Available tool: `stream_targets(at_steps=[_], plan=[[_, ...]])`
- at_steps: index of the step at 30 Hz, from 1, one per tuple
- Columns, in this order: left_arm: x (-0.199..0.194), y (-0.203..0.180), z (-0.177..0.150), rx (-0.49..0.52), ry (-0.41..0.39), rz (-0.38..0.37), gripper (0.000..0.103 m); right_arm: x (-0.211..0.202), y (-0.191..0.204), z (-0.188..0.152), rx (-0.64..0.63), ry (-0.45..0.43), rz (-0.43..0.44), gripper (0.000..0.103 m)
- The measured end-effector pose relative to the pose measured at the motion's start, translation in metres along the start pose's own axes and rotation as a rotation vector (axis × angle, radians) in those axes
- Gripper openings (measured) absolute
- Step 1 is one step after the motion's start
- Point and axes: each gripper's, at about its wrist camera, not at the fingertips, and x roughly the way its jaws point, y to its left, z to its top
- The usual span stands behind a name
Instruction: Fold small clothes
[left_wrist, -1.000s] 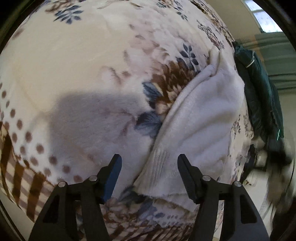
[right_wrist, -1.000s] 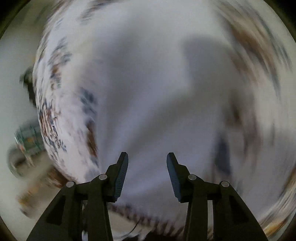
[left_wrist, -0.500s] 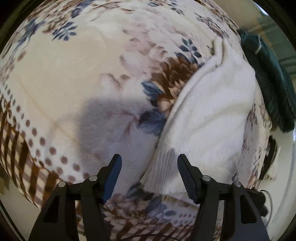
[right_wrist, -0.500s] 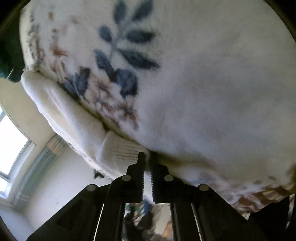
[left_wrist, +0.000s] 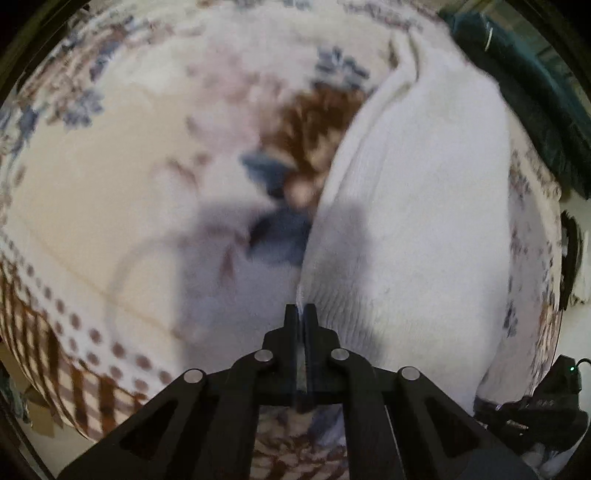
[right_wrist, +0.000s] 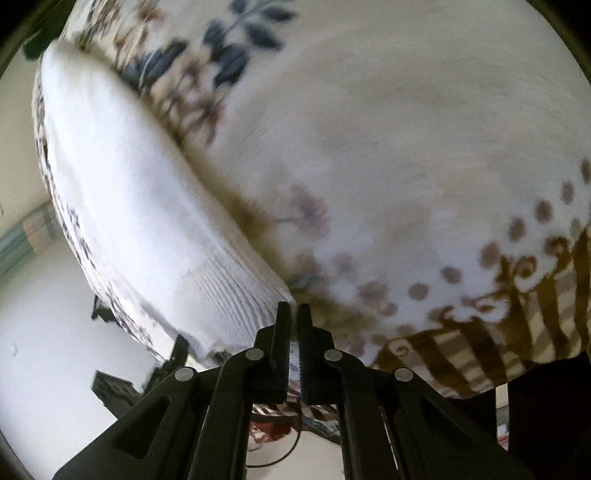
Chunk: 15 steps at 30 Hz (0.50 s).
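Observation:
A small white fleecy garment (left_wrist: 417, 206) with a ribbed hem lies on a cream floral blanket (left_wrist: 110, 192). My left gripper (left_wrist: 303, 314) is shut on the left corner of the ribbed hem. In the right wrist view the same white garment (right_wrist: 122, 192) stretches away to the upper left, and my right gripper (right_wrist: 292, 312) is shut on the corner of its ribbed hem. Both grippers sit low at the near edge of the garment.
A dark green garment (left_wrist: 532, 96) lies beyond the white one at the blanket's far right. The blanket's brown striped border (right_wrist: 509, 343) hangs at the near edge. Black equipment (left_wrist: 546, 410) sits at the lower right off the blanket.
My left gripper has moved forward and closed on the garment's hem; it was open before. My right gripper stays shut on the hem and the view has swung, showing more of the garment.

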Motion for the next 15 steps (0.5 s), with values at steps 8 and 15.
stream_targets(at_steps=[8, 15], plan=[[0.009, 0.033, -0.004, -0.049, 0.033, -0.027, 0.002, 0.025, 0.039, -0.001, -0.040, -0.025, -0.115, 0.003], [-0.022, 0.031, 0.035, -0.076, 0.077, -0.105, 0.041, 0.034, 0.094, 0.001, -0.215, 0.078, -0.222, 0.029]])
